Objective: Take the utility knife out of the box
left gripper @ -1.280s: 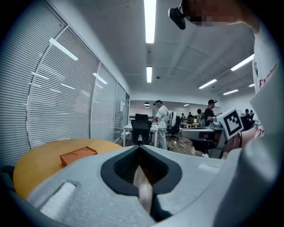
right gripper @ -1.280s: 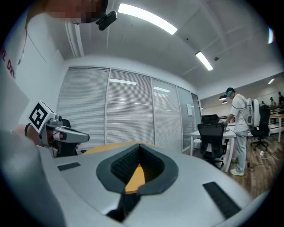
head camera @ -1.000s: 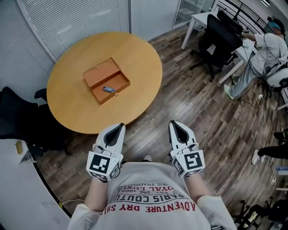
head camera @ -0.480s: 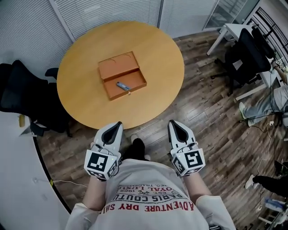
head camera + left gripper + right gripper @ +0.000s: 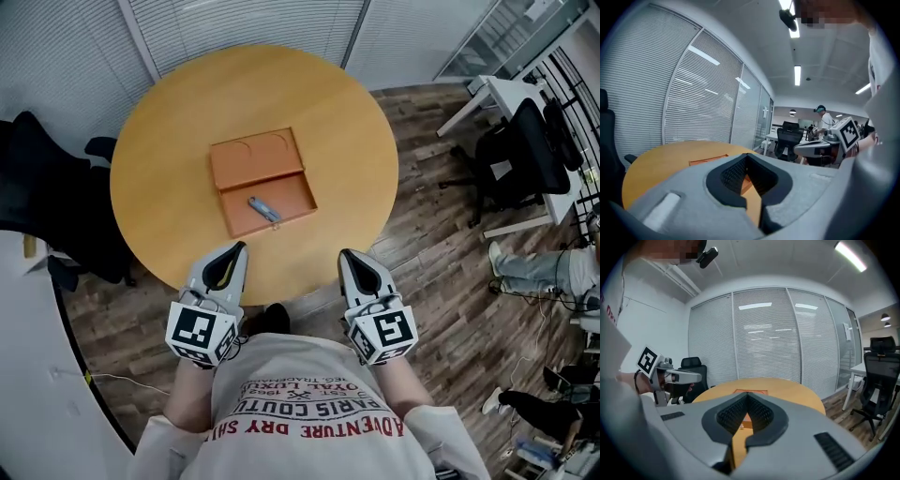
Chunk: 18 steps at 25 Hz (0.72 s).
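Observation:
An open orange box (image 5: pixel 292 193) lies in the middle of a round wooden table (image 5: pixel 178 141), with its lid (image 5: pixel 255 157) folded back on the far side. A small grey-blue utility knife (image 5: pixel 263 209) rests in the box's tray. My left gripper (image 5: pixel 236 247) and right gripper (image 5: pixel 345 254) hover side by side over the table's near edge, well short of the box. Both are shut with nothing between the jaws. In the left gripper view the box (image 5: pixel 708 161) shows as a low orange strip beyond the closed left gripper (image 5: pixel 747 155). The right gripper (image 5: pixel 748 394) points at the box (image 5: pixel 751 392) too.
A black chair (image 5: pixel 42 202) stands against the table's left side. At the right are a black office chair (image 5: pixel 520 155), a white desk (image 5: pixel 487 92) and a seated person (image 5: pixel 548 267). Blinds cover the glass wall (image 5: pixel 234 23) behind the table. A white counter (image 5: pixel 28 375) lies at lower left.
The person has stepped up to the table. Both grippers, over bare floor a second ago, now reach over the table's near edge, and the box lies closer to them.

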Available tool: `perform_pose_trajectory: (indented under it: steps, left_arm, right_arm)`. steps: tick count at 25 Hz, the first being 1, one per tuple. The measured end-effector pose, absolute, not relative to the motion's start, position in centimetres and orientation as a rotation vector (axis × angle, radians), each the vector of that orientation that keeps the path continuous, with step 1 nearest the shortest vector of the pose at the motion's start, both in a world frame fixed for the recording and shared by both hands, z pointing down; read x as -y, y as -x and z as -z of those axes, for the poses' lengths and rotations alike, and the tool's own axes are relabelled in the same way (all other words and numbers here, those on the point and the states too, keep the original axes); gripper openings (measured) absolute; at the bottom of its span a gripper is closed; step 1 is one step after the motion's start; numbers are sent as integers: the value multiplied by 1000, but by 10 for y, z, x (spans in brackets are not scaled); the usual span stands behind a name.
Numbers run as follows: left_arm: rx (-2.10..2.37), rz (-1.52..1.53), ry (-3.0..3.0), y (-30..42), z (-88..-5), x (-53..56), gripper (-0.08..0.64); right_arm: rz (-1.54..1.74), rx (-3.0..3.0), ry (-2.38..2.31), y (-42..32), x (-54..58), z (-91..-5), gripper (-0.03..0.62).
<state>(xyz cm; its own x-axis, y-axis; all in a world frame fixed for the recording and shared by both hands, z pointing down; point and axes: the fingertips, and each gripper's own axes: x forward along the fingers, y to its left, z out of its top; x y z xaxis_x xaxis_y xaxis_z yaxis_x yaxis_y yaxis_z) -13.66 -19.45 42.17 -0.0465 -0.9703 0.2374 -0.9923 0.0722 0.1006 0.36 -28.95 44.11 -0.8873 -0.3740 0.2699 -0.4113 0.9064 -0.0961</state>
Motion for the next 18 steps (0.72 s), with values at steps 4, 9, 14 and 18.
perform_pose_trajectory:
  steps: [4,9,14,18]
  left_arm:
    - [2104,-120,-1964,166,-427,210,-6]
    - [2122,-136,-1894,194,-439,215,-6]
    - [2192,-143,-1800,209,-440,218,-6]
    - [2247,-134,-1694,218,-446,217,-5]
  right_arm:
    - [-212,2799,-528,38,307,-448,8]
    - [-191,2755,-386,84,313,-463,8]
    - [-149,2707,-210,116,321,-475,8]
    - [-136,2667,-97,137,331,-490,8]
